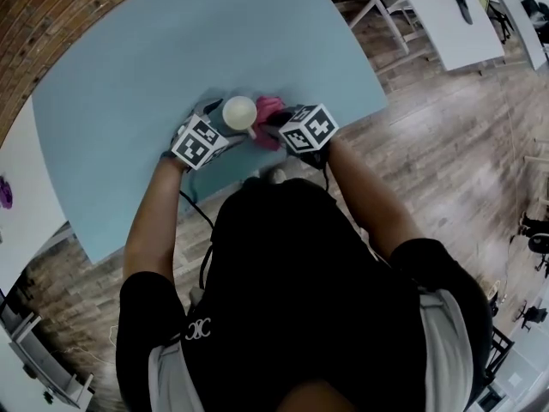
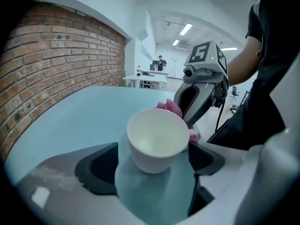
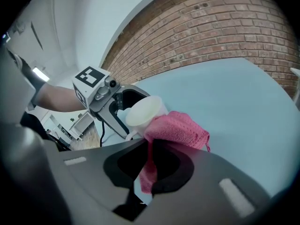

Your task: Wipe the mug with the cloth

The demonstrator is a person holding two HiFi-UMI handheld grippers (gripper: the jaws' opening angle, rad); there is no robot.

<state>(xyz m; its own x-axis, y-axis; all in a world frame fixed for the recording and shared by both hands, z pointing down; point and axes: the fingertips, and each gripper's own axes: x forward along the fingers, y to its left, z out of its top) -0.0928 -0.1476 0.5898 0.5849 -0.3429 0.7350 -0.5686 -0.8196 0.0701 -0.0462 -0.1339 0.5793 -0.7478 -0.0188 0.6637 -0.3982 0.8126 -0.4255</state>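
Mug (image 2: 157,139): white, upright, mouth open to the top and nothing showing inside; it stands on the table between the jaws of the left gripper, near the table's edge on the person's side.
Left gripper (image 2: 153,159): jaws spread wide apart, one dark pad on each side of the mug. A strip of table shows between the left pad and the mug wall, and the right pad sits just beside the handle side, so there is no clamp on the mug.
Cloth (image 3: 180,128): pink and knitted, bunched against the side of the mug that faces the right gripper, with one end hanging down between that gripper's pads.
Right gripper (image 3: 149,161): jaws drawn together on the hanging end of the cloth, and pointing down at a slant toward the mug.
Table (image 1: 171,50): pale blue with a curved outline. The wide area beyond the mug is bare, and the mug and both grippers crowd the near edge.
In the way: the two grippers face each other across the mug, and the cloth fills the gap on the right side.
Brick wall (image 1: 51,15): runs along the far left of the table, well apart from the mug.
Floor (image 1: 446,170): wooden boards, open to the right of the table.
White tables (image 1: 446,15): stand beyond the floor at upper right, well apart, with small dark things on them too small to tell.
Person (image 1: 300,273): dark top, forearms reaching over the near edge of the table.
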